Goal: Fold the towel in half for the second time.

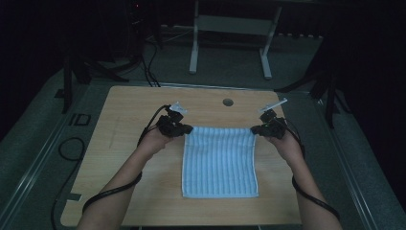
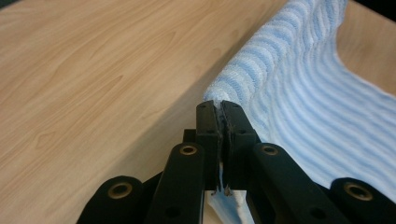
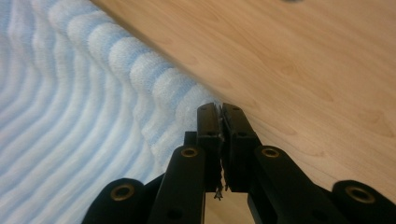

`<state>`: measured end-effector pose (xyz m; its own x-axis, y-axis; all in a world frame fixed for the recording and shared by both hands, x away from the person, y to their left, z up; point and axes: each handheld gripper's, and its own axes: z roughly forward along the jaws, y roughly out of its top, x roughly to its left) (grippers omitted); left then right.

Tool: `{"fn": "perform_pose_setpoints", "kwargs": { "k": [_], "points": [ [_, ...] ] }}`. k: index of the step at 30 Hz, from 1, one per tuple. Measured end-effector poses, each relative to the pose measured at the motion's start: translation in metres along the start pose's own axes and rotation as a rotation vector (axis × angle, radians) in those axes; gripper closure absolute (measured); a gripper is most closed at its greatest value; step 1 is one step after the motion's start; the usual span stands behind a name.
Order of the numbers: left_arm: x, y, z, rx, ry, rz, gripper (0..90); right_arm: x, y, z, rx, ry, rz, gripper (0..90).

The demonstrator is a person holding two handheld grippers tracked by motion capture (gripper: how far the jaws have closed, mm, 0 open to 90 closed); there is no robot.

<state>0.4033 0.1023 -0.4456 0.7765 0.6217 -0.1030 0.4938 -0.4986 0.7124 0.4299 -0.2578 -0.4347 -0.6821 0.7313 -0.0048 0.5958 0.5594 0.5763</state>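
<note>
A blue-and-white striped towel [image 1: 219, 163] lies on the wooden table [image 1: 124, 110], with its near edge flat and its far edge raised. My left gripper [image 1: 187, 129] is shut on the towel's far left corner, and my right gripper [image 1: 255, 129] is shut on the far right corner. In the left gripper view the jaws of the left gripper [image 2: 219, 107] pinch the cloth edge, and the towel [image 2: 303, 93] drapes away to the right. In the right gripper view the right gripper [image 3: 219, 109] clamps the ribbed hem, with the towel [image 3: 93, 93] hanging to the left.
A round hole [image 1: 228, 102] sits in the table near its far edge. Beyond the table stands a white desk frame [image 1: 194, 48] on a grey floor, with black cables [image 1: 151, 67] beside it. Cables trail from both grippers along the forearms.
</note>
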Motion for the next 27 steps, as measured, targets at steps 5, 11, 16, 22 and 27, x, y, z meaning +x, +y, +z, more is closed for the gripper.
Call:
{"fn": "perform_pose_setpoints", "kwargs": {
  "k": [5, 11, 16, 22, 27],
  "points": [
    [-0.024, -0.017, -0.020, -0.003, -0.024, 0.044, 86.3, 0.022, -0.021, -0.030, -0.081, 0.022, -0.031, 86.6],
    [-0.057, -0.043, -0.036, 0.021, -0.073, 0.107, 86.1, 0.055, -0.055, -0.052, -0.122, 0.046, -0.074, 86.6],
    [-0.076, -0.065, -0.038, 0.050, -0.104, 0.106, 85.8, 0.075, -0.084, -0.049, -0.082, 0.074, -0.098, 86.6],
    [-0.095, -0.086, -0.037, 0.069, -0.172, 0.102, 85.0, 0.089, -0.109, -0.038, -0.013, 0.092, -0.106, 86.5],
    [-0.110, -0.101, -0.033, 0.079, -0.196, 0.097, 85.0, 0.090, -0.123, -0.032, 0.013, 0.112, -0.085, 86.5]
  ]
}}
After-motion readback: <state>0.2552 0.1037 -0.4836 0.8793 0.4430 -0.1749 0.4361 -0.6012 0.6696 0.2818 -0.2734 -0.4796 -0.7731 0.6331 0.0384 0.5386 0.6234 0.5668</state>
